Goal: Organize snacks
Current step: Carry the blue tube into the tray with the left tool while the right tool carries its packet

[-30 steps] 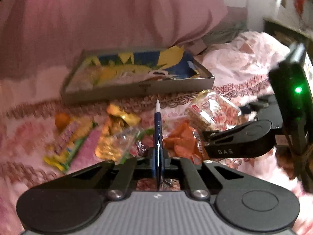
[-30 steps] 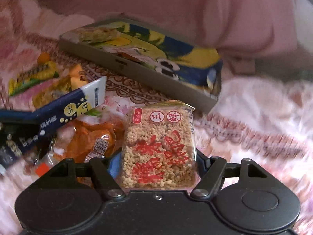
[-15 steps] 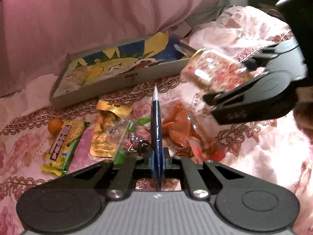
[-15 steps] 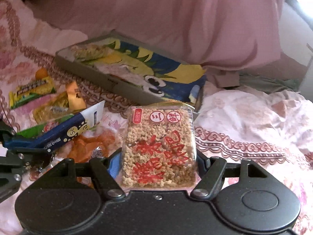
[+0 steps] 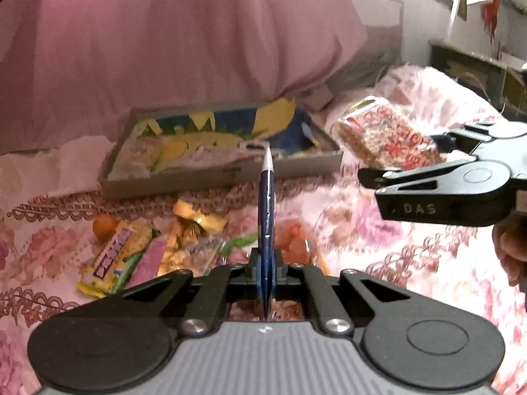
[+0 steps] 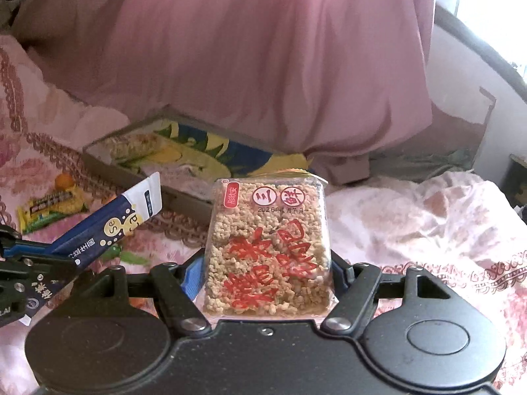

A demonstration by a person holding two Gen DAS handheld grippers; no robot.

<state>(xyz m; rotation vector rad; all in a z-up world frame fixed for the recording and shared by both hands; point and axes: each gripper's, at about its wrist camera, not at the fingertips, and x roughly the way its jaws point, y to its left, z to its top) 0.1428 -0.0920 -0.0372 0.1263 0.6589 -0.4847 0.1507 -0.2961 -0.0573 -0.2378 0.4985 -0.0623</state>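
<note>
The left gripper [image 5: 266, 263] has its fingers clamped on a blue sachet [image 5: 266, 210], edge-on, pointing to 12 o'clock at the tray [image 5: 217, 182]. The right gripper [image 6: 267, 271] has its fingers clamped on a rice cake [image 6: 268, 250], held above the bed [image 6: 428, 230], tray at 11 o'clock.

Tray [image 5: 220, 181] lies far on the bed [image 5: 411, 256], before the pillow [image 5: 164, 39]; loose snacks [image 5: 158, 250] lie nearer, left of centre.

Glossy clear plastic wraps the rough puffed-rice cake [image 6: 267, 250]; the bedspread [image 6: 428, 230] is soft patterned cloth.
</note>
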